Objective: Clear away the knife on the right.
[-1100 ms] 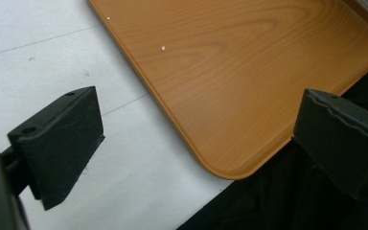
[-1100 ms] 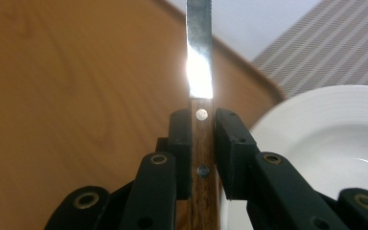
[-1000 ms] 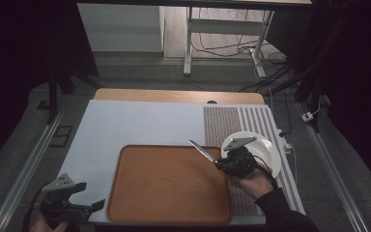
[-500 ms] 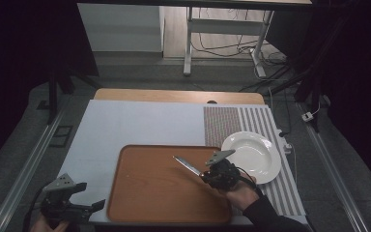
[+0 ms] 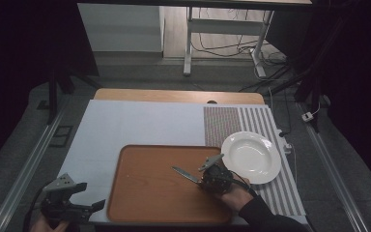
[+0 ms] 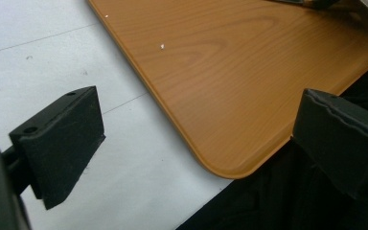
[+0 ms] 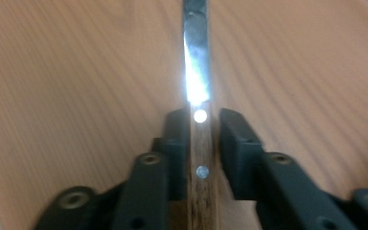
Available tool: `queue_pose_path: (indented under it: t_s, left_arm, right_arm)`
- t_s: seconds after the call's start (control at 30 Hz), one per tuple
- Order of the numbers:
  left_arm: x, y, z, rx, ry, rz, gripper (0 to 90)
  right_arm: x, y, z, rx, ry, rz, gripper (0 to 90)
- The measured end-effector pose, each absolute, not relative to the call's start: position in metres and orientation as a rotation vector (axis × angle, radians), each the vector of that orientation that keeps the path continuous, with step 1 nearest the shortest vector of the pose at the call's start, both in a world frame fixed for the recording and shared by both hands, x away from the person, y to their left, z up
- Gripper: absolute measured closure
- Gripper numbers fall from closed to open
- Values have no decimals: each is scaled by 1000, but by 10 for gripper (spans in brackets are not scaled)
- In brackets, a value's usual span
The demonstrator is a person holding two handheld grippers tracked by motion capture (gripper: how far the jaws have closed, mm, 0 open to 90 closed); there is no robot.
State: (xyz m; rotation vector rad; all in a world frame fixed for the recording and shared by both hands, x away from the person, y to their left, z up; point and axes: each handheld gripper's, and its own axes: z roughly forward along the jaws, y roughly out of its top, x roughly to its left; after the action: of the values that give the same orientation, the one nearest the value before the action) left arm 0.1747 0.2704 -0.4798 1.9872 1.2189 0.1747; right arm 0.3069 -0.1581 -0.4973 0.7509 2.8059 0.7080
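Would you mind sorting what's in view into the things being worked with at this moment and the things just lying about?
In use:
- knife, wooden handle clamped in the right tongs
- wooden tray, under the knife

Lying about:
- white plate, empty, on the striped mat
- left tongs, open and idle at the tray's near-left corner
- pale table cover

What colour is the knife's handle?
Brown wood with silver rivets, the wooden-handled knife, clearest in the right gripper view.

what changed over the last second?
The right gripper, shut on the knife, carried it left from beside the plate to over the middle of the tray. The plate, tray and left gripper stayed put, left jaws open.
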Motion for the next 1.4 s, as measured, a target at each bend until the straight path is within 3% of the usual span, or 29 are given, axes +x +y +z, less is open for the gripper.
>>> queue_pose_path:
  t_s: [0.1, 0.23, 0.27, 0.53, 1.4]
  left_arm:
    - [175, 270, -480, 1989, 1221, 173, 38]
    - [175, 270, -480, 1993, 1217, 174, 40]
    - [175, 270, -480, 1996, 1217, 176, 40]
    - [175, 270, -480, 1995, 1216, 177, 40]
    - [175, 268, -480, 2008, 1210, 188, 41]
  right_arm:
    - [309, -159, -486, 733, 2779, 794, 638]
    - [309, -147, -480, 581, 2815, 773, 875]
    - [310, -141, -480, 545, 2837, 779, 900]
    - [321, -115, -499, 469, 2947, 669, 900]
    - [341, -192, -497, 826, 2856, 644, 900]
